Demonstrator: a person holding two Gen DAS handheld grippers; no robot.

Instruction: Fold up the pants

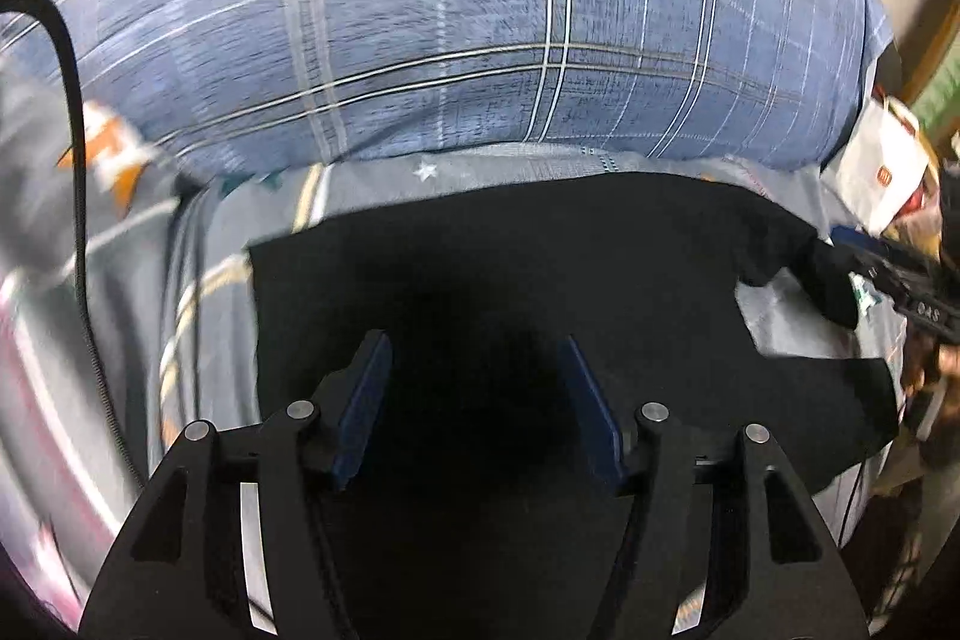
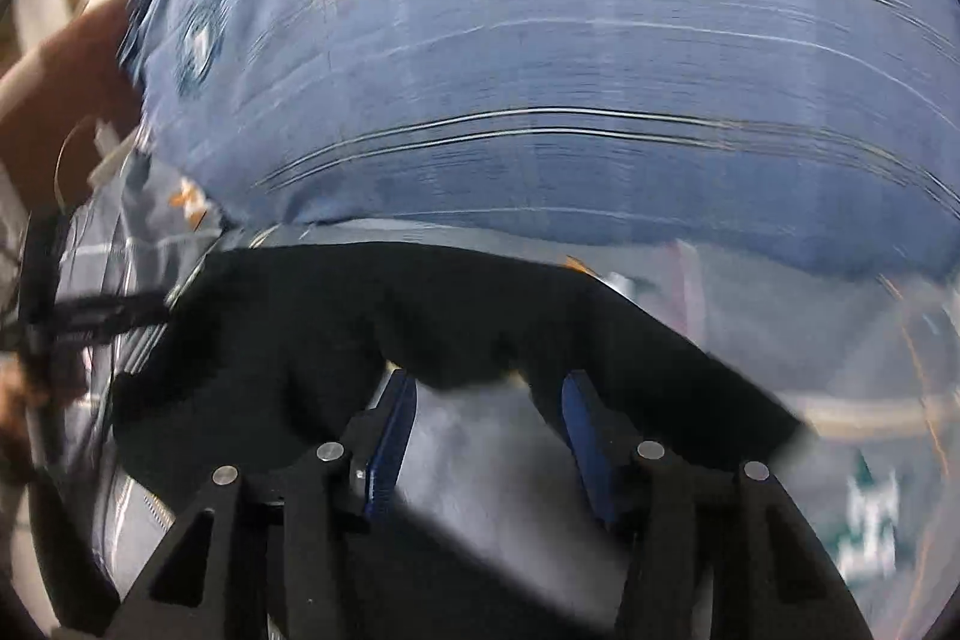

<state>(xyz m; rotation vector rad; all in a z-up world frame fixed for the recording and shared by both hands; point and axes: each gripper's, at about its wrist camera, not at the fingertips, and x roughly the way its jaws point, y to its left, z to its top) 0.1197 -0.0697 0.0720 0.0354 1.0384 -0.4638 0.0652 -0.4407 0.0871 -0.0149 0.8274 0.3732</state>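
Note:
Black pants (image 1: 540,250) lie spread on a grey patterned bed sheet (image 1: 204,316). My left gripper (image 1: 474,343) hovers over the middle of the dark cloth, open, with nothing pinched between its blue pads. A notch of sheet shows at the pants' right side, and the other gripper (image 1: 906,292) reaches in at that edge. In the right wrist view the pants (image 2: 336,304) run across the frame. My right gripper (image 2: 489,377) stands open at their near edge, grey sheet showing between its fingers. The left gripper (image 2: 90,319) shows at the far left.
A big blue plaid quilt (image 1: 480,40) bulges behind the pants and fills the top of the right wrist view (image 2: 540,70). A black cable (image 1: 75,112) hangs at the left. A white paper bag (image 1: 888,160) stands beyond the bed's right side. Both views are motion-blurred.

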